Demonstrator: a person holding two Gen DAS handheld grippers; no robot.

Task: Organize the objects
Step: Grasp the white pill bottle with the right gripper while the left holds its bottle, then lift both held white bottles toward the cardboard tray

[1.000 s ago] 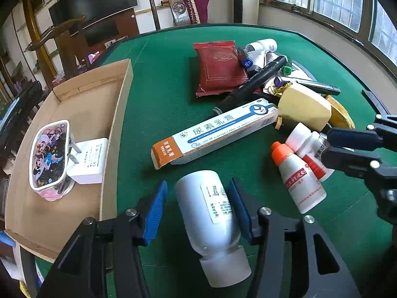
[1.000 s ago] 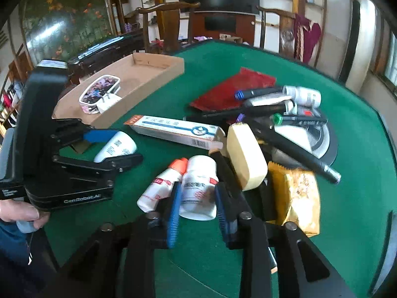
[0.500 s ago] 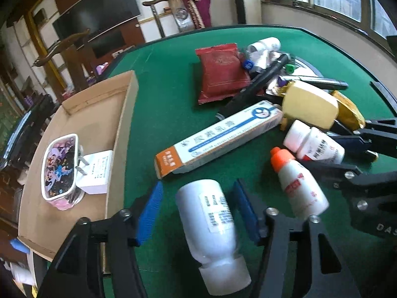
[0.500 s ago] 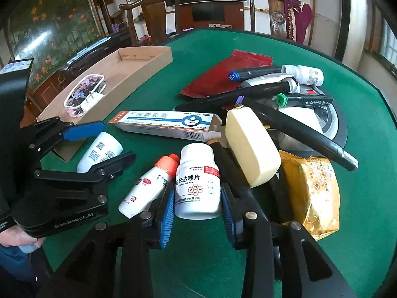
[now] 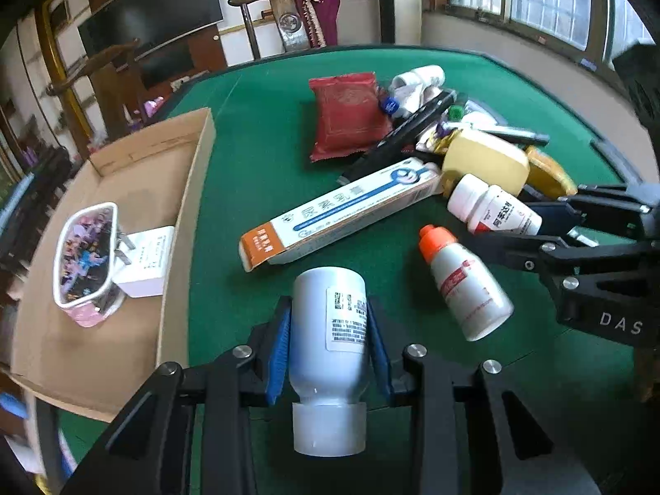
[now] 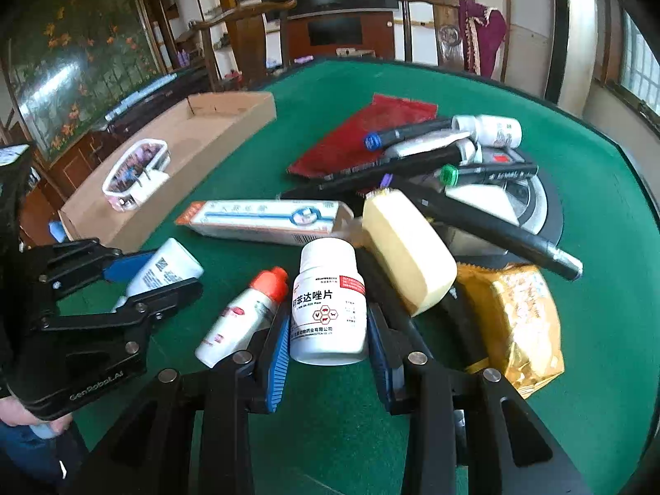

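White bottle [image 5: 328,330] lies seemingly clamped between the left fingers [image 5: 279,342].

Left gripper [image 5: 328,344]: jaws had just been closing, blue pads pressed on the white bottle [image 5: 328,338].
Long box [image 5: 342,214]: lay just beyond the white bottle.
Orange-capped bottle [image 5: 464,282]: right of it.
Cardboard tray [image 5: 123,321]: left of it.

Open green bench [image 5: 255,132] between box [image 5: 181,214] and carton [image 5: 342,214]; right of the carton, a clutter pile [image 6: 453,189] blocks passage.
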